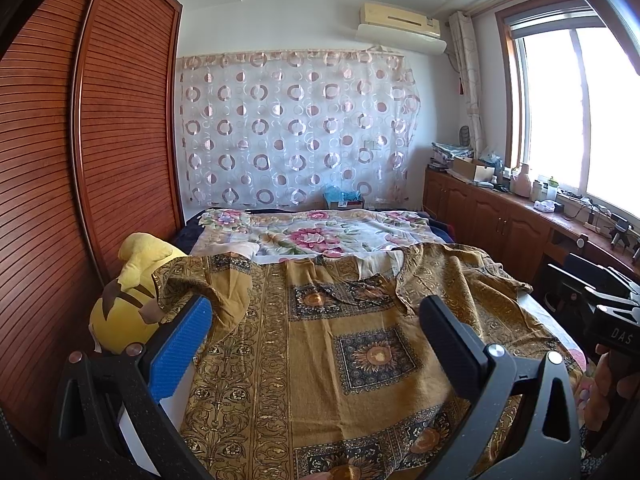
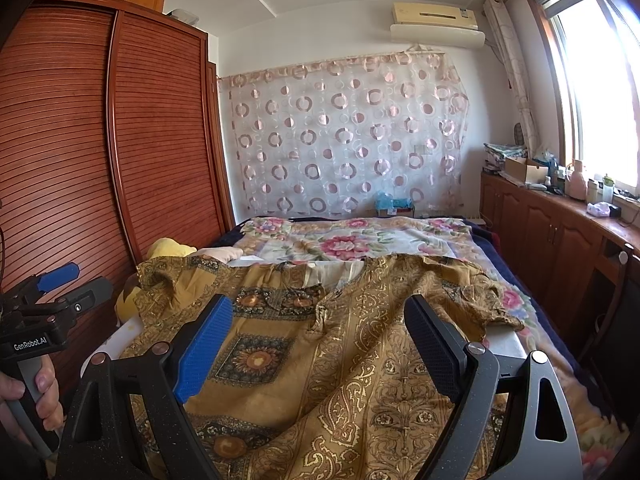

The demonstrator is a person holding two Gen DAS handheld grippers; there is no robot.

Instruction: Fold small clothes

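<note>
Mustard patterned shirt [image 1: 320, 344] lies flat, collar seemingly pointing away.

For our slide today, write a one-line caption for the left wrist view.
Open left gripper poised above a mustard patterned shirt spread on the bed, yellow plush toy at its left.

A mustard-gold patterned shirt [image 1: 340, 344] lies spread face up across the bed [image 1: 320, 236], its open collar toward the headboard end. Dark square sunflower panels and scrollwork borders cover the wrinkled cloth; both short sleeves spread outward, the left one bunched and raised.
</note>
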